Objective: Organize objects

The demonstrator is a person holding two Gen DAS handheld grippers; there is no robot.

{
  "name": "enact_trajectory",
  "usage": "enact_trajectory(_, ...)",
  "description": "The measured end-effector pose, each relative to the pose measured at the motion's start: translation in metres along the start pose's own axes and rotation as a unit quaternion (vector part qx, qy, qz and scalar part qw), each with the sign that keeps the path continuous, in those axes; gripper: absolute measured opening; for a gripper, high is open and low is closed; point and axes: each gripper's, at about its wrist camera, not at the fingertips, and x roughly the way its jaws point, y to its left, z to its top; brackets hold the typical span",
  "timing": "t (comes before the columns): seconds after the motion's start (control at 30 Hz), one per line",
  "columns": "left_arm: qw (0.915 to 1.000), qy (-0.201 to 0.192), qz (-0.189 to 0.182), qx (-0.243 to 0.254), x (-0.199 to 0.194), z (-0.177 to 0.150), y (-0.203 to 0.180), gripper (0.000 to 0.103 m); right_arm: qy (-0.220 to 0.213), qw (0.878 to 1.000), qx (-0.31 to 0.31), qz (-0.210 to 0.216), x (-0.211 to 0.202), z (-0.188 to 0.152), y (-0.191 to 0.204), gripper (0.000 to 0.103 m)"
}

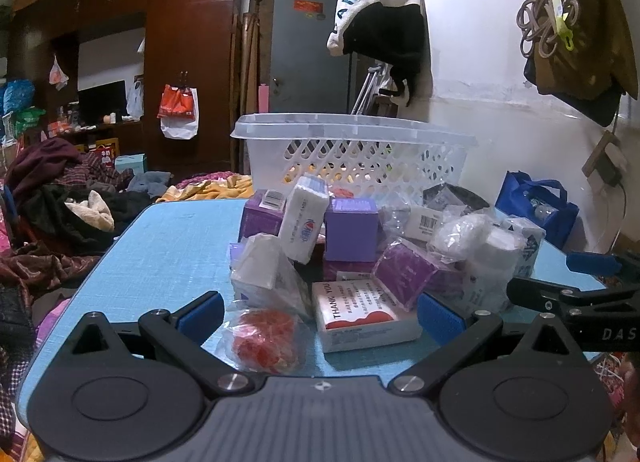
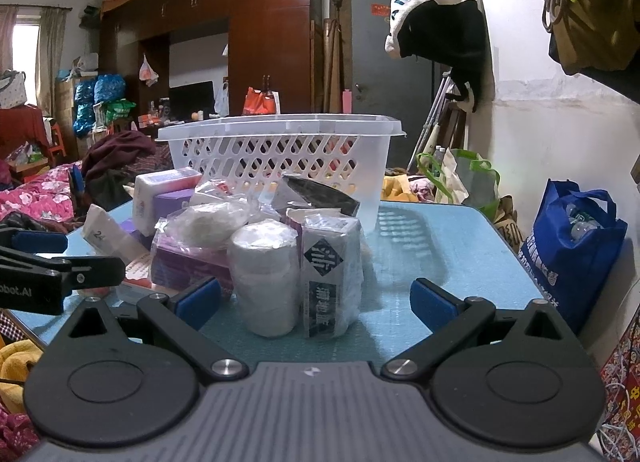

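Blue tabletop (image 1: 160,246) fills your left wrist view, where your left gripper (image 1: 320,312) stands wide open and holds nothing. Between its blue pads (image 1: 202,312) lie a clear bag of red pieces (image 1: 266,338) and a white "THANK YOU" box (image 1: 360,314), neither one touched. Behind them sits a heap of purple boxes (image 1: 352,234) and wrapped white packets (image 1: 304,217), with a white plastic basket (image 1: 356,149) at the far edge. Your right gripper (image 1: 576,294) pokes in from the right.

From your right wrist view, your right gripper (image 2: 316,298) is likewise spread fully and empty. A wrapped white roll (image 2: 266,278) and a wrapped grey packet (image 2: 328,274) stand upright side by side just ahead of its pads, untouched. The basket (image 2: 280,153) rises behind the heap, and a blue bag (image 2: 576,246) sits off the table's right side.
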Motion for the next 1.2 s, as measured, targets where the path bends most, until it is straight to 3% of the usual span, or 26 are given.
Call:
enact_trajectory(1.03, 1.0, -0.003, 0.002, 0.002, 0.0015, -0.0017, 0.0045, 0.103, 0.001, 1.0, 0.001, -0.001, -0.0001, -0.0006, -0.0008, 0.103)
enact_trajectory(1.2, 0.9993, -0.021, 0.028, 0.012, 0.0013, -0.0008, 0.0049, 0.103, 0.002, 1.0, -0.002, -0.006, 0.0, 0.0002, -0.001, 0.103)
